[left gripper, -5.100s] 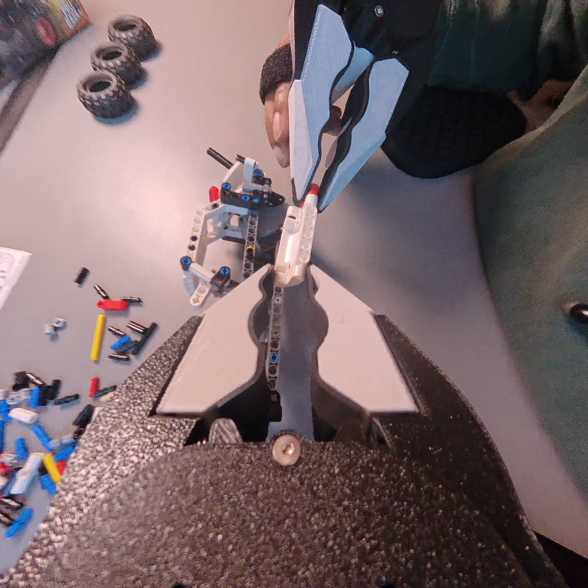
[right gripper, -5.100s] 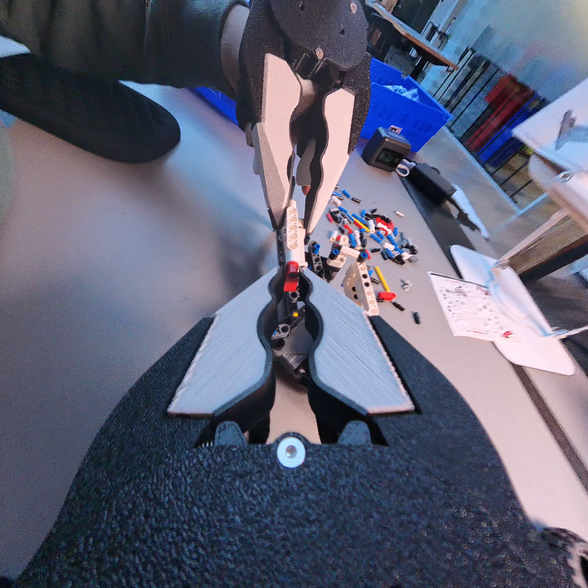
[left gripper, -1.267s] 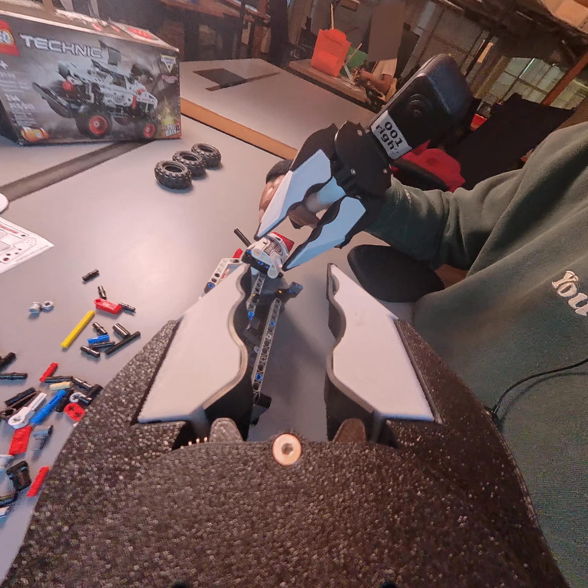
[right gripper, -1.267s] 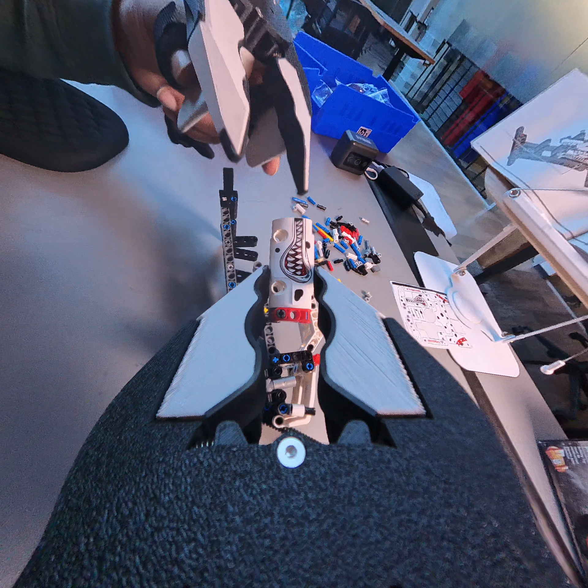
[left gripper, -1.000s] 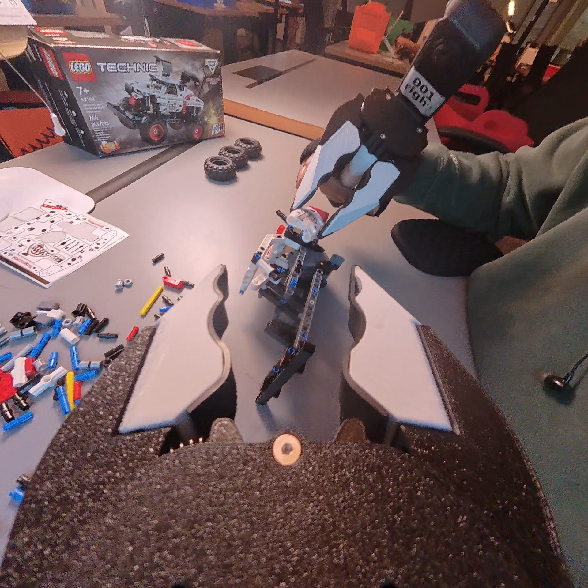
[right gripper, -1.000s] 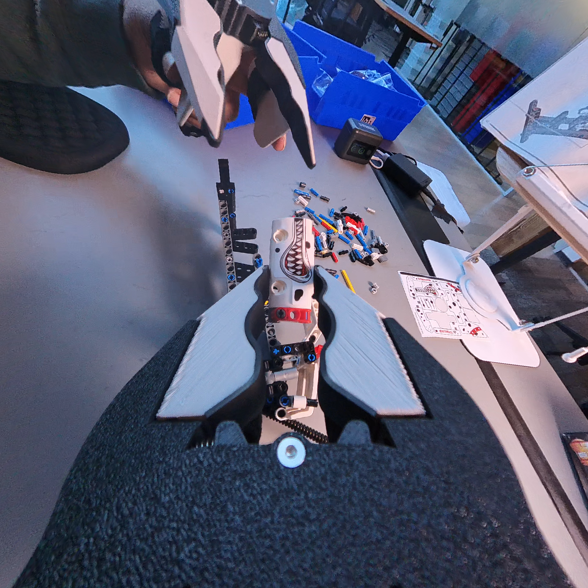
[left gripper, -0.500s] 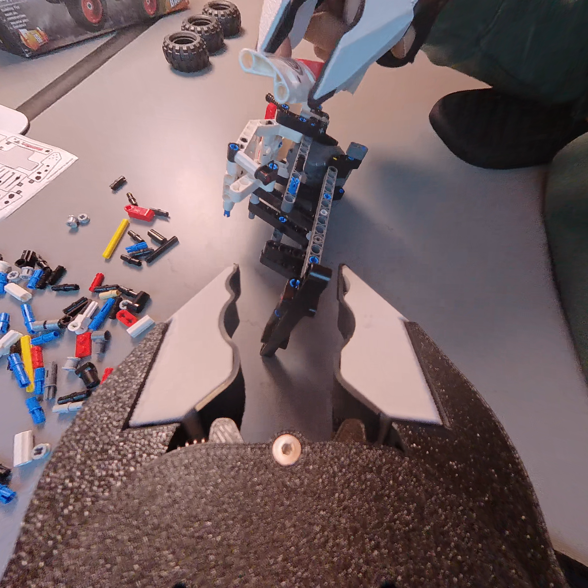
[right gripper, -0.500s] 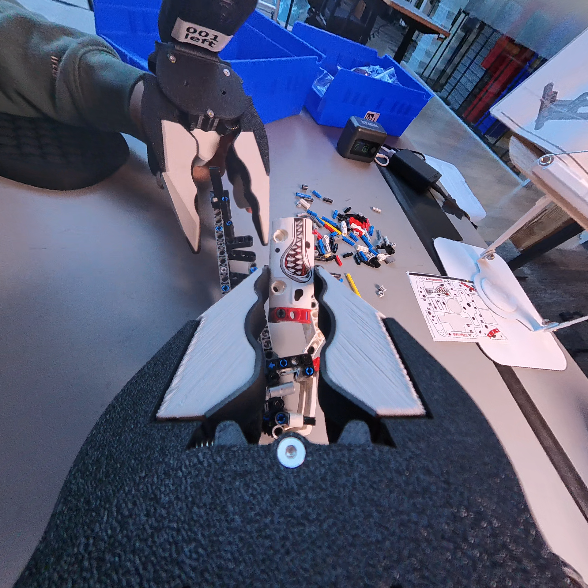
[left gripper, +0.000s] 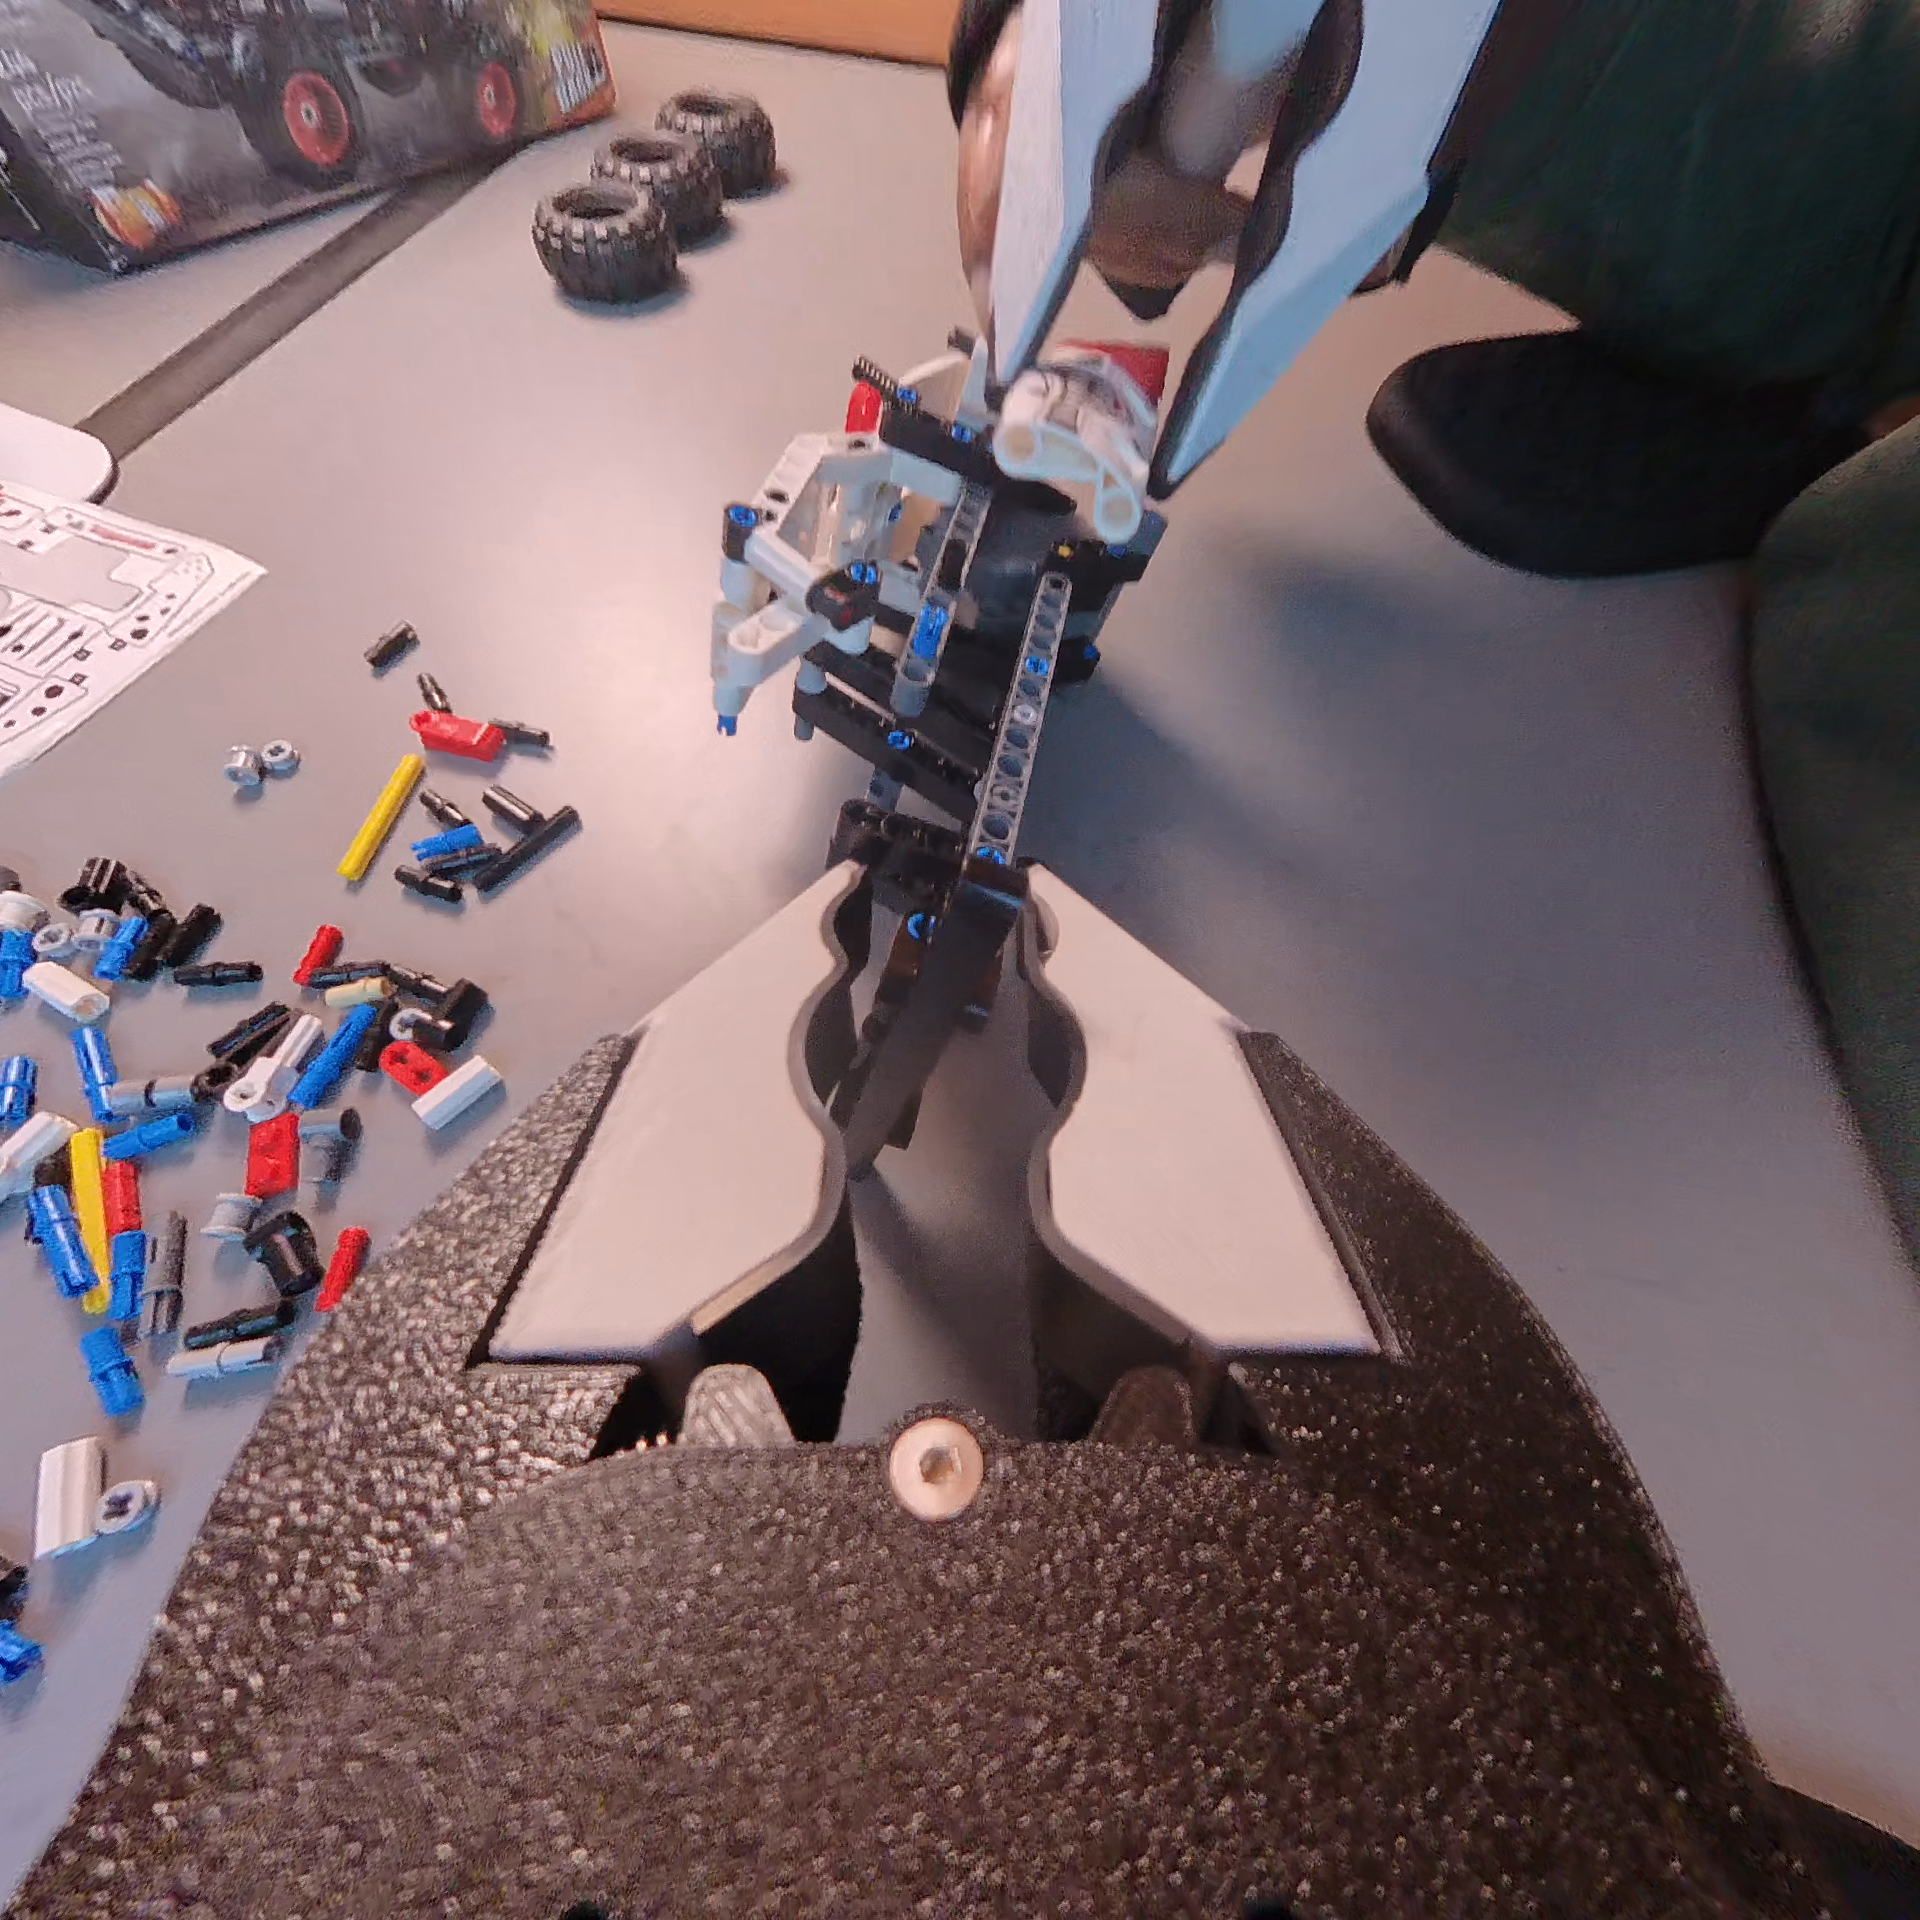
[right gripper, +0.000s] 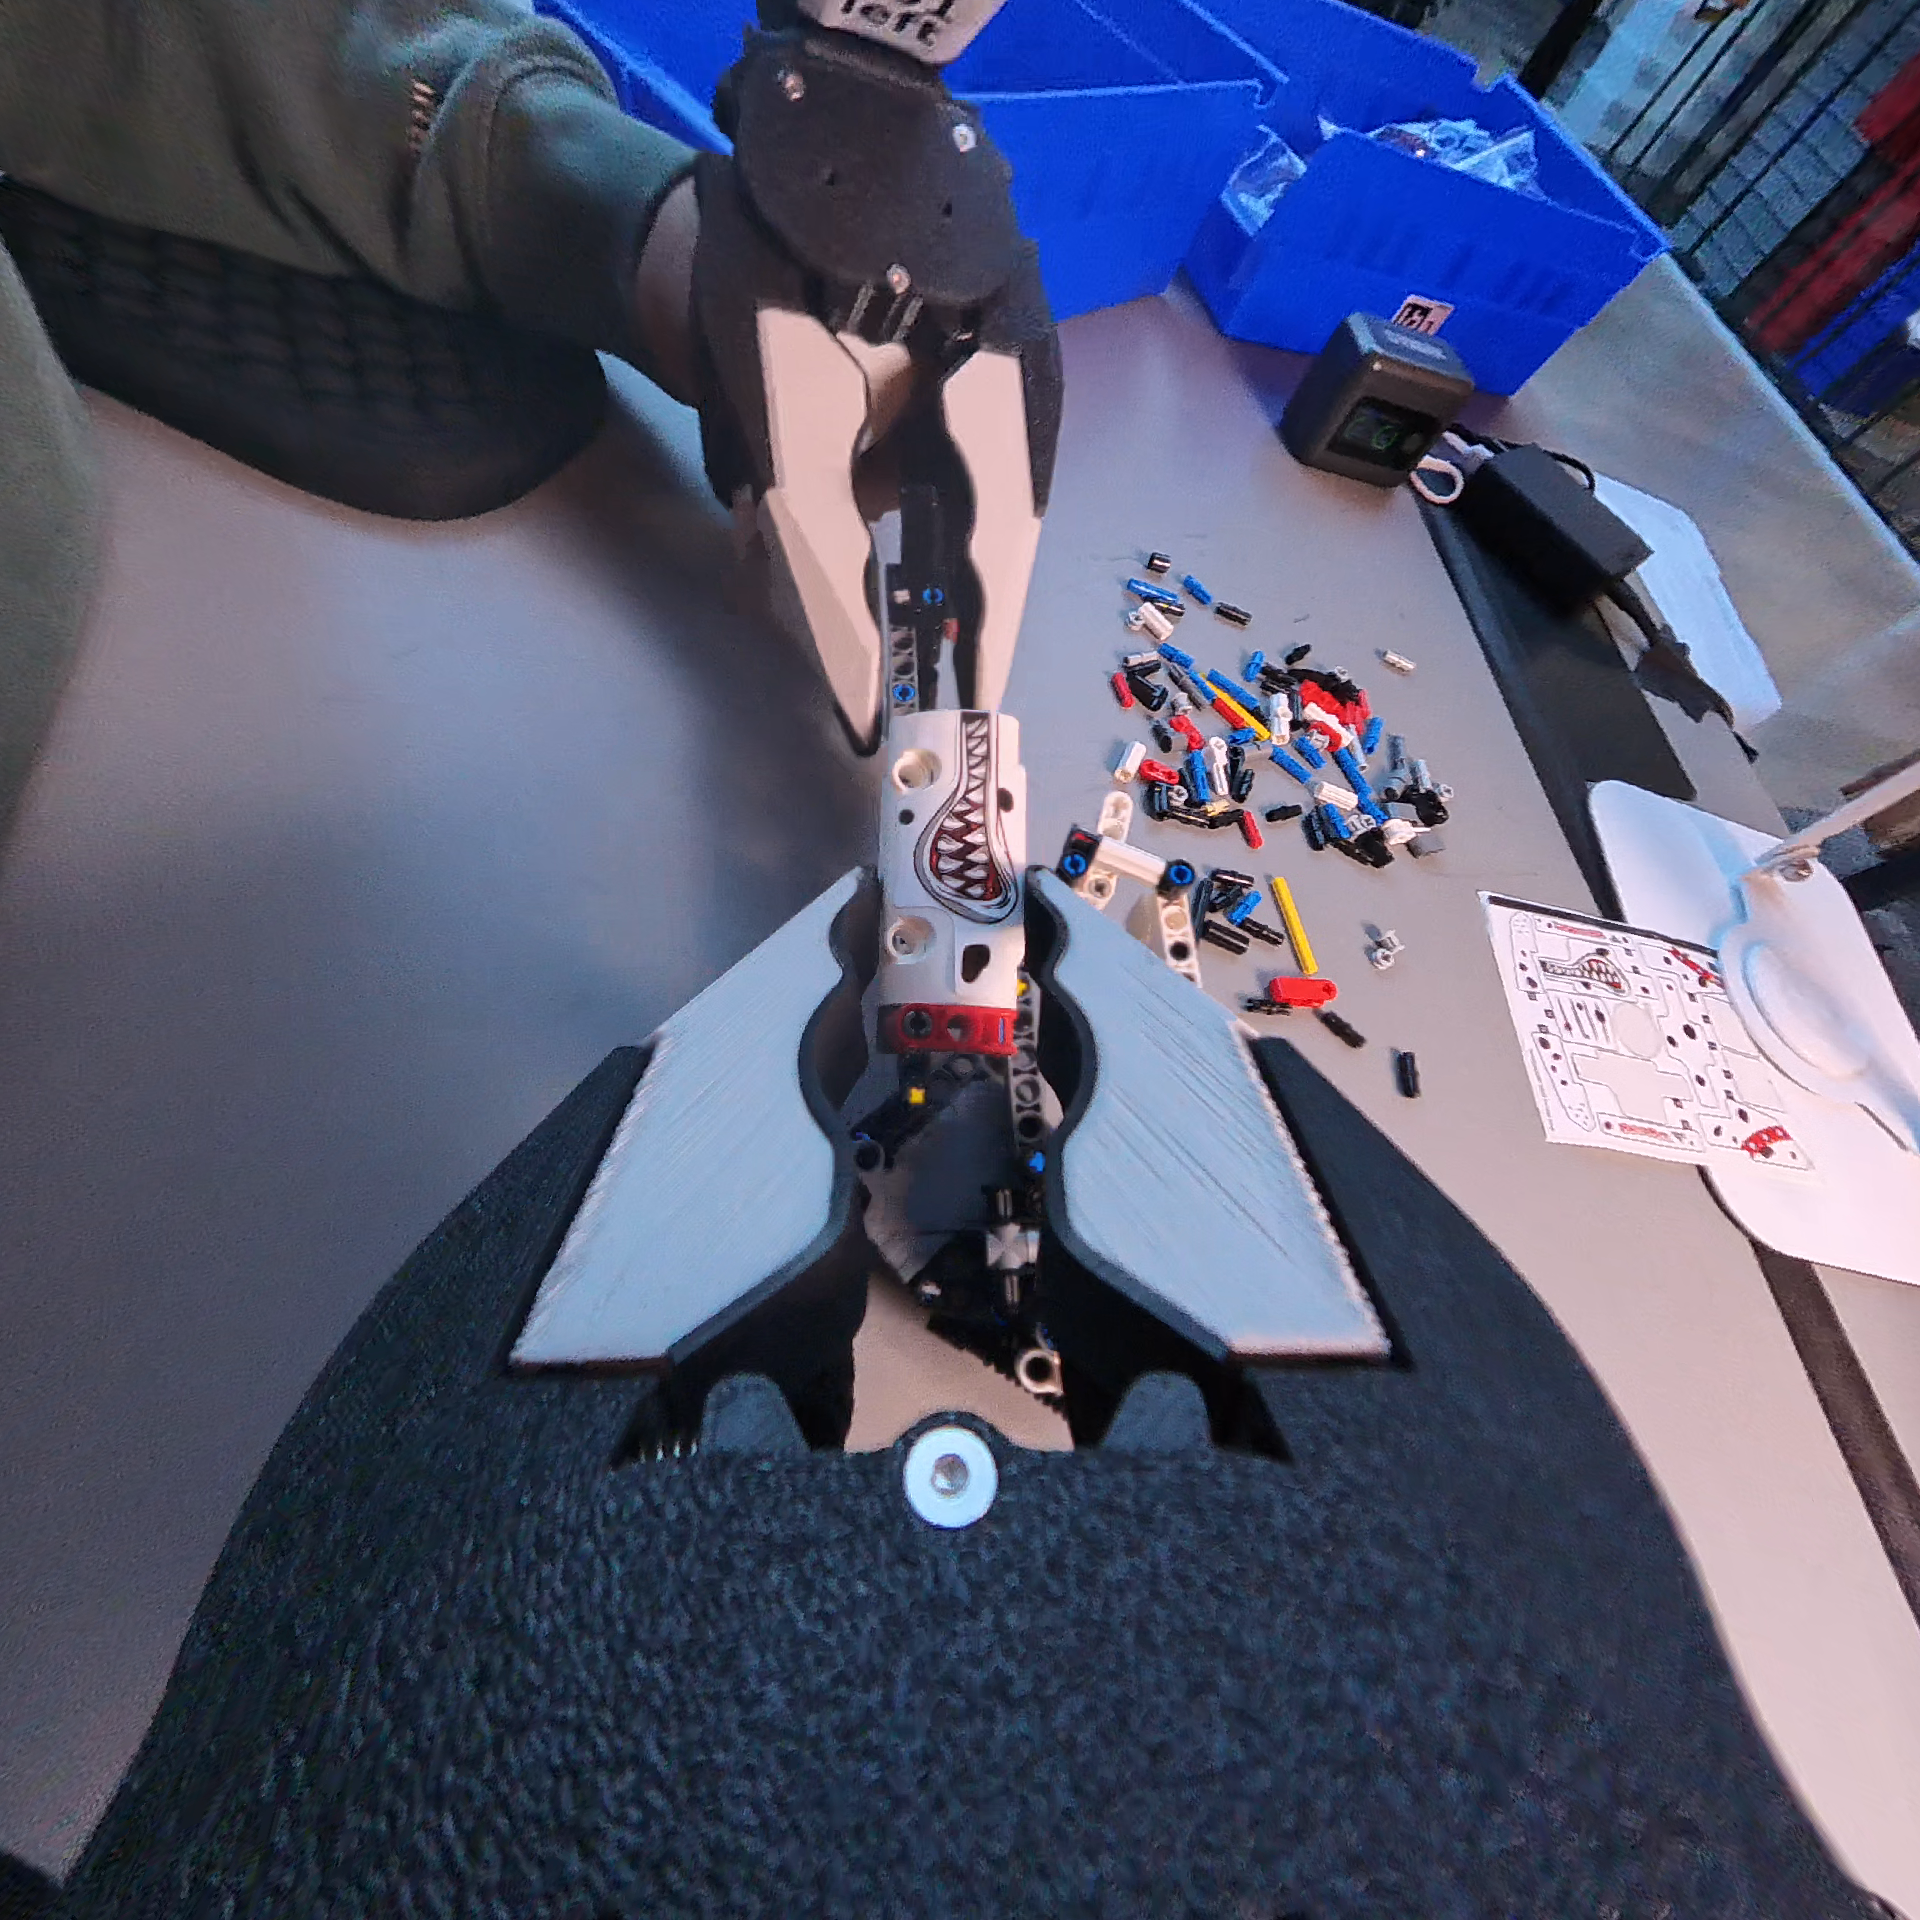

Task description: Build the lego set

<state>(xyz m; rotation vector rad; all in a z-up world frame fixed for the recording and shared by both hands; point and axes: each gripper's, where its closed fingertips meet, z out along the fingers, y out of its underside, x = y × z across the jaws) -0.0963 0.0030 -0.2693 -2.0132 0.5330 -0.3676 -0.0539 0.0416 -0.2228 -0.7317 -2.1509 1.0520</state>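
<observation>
In the left wrist view a grey table (left gripper: 1403,831) carries the lego chassis (left gripper: 935,644), which runs lengthwise from the left gripper (left gripper: 940,904) away to the right gripper (left gripper: 1081,457). The left gripper's fingers are clamped on the chassis's near black end; the right gripper's fingers pinch the white panel (left gripper: 1070,436) at its far end. Left of the chassis lie scattered loose pieces (left gripper: 208,1091), an instruction sheet (left gripper: 83,613), three black tyres (left gripper: 655,197) and the set's box (left gripper: 260,104). The right wrist view alone shows the panel's toothy mouth decal, with the white panel (right gripper: 951,862) pointing away between the right gripper (right gripper: 945,894) fingers toward the left gripper (right gripper: 925,717). Beyond it stand blue bins (right gripper: 1403,218), and right of it a small black device (right gripper: 1377,405) and a white lamp base (right gripper: 1766,987).
</observation>
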